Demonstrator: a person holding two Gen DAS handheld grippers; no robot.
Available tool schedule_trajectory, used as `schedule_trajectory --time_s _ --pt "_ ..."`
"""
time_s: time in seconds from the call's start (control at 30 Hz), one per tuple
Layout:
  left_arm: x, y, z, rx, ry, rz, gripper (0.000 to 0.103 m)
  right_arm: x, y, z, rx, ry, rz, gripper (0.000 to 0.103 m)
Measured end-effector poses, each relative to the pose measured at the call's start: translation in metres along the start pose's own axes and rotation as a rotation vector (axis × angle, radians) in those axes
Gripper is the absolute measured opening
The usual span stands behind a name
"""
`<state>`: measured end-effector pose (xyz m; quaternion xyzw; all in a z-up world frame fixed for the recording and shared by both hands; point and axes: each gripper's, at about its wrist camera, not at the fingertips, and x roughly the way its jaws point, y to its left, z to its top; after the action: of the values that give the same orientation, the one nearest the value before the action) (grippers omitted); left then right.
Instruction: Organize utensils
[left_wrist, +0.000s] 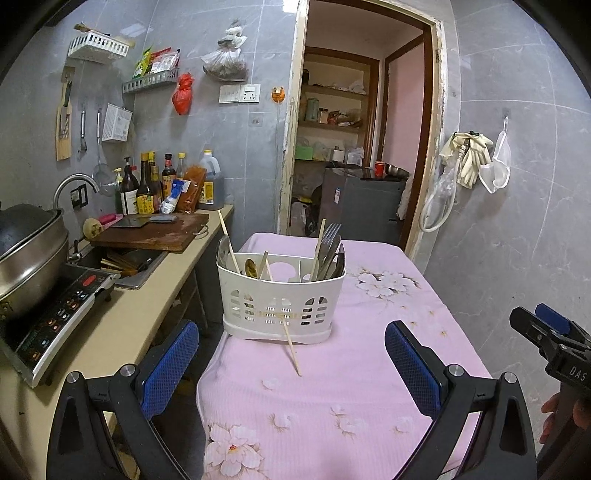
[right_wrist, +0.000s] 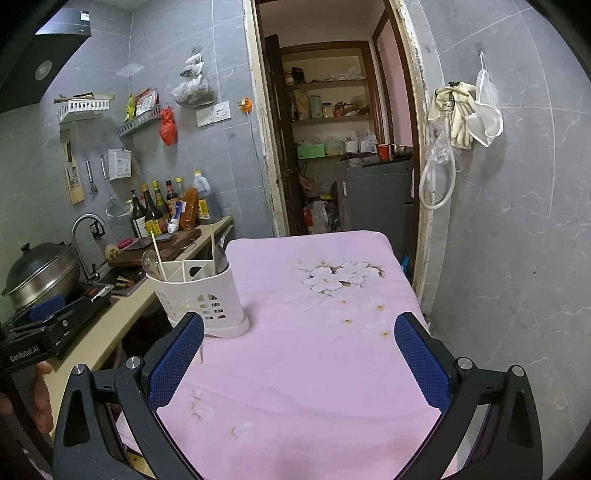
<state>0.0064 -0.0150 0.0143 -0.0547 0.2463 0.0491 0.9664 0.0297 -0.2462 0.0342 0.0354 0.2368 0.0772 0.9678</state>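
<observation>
One loose chopstick (left_wrist: 292, 347) lies on the pink-clothed worktop (left_wrist: 369, 369), its far end touching the front base of the white utensil caddy (left_wrist: 280, 299), its long axis running near-far with the near tip angled slightly right. It sits straight ahead of the left tool (left_wrist: 291, 363), between the lines of its two spread fingers, so the left tool looks the nearer one and is roughly aligned for a pinch across the stick. The right tool (right_wrist: 299, 362) also stands spread with nothing in it, aimed at bare cloth to the right of the caddy. In the right wrist view the chopstick is mostly hidden behind that tool's left finger; only a short sliver shows. The caddy holds forks (left_wrist: 328, 243), spoons and upright chopsticks; the exact compartments are hard to make out.
</observation>
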Motion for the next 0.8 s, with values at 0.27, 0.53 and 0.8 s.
schedule_trajectory --time_s 0.27,0.53,0.8 --pt "-0.0008 -0.0008 -0.0003 0.001 -0.001 0.001 0.102 -0.0009 0.0001 -0.0005 0.004 0.0 0.0 0.101" --pt "-0.0005 -0.0009 -0.0003 0.001 0.0 0.002 0.102 -0.0014 0.0012 -0.0012 0.005 0.002 0.001 0.101" --pt "-0.0002 -0.0005 -0.0002 0.001 -0.001 0.0 0.102 -0.0007 0.0008 -0.001 0.006 0.002 0.0 0.101"
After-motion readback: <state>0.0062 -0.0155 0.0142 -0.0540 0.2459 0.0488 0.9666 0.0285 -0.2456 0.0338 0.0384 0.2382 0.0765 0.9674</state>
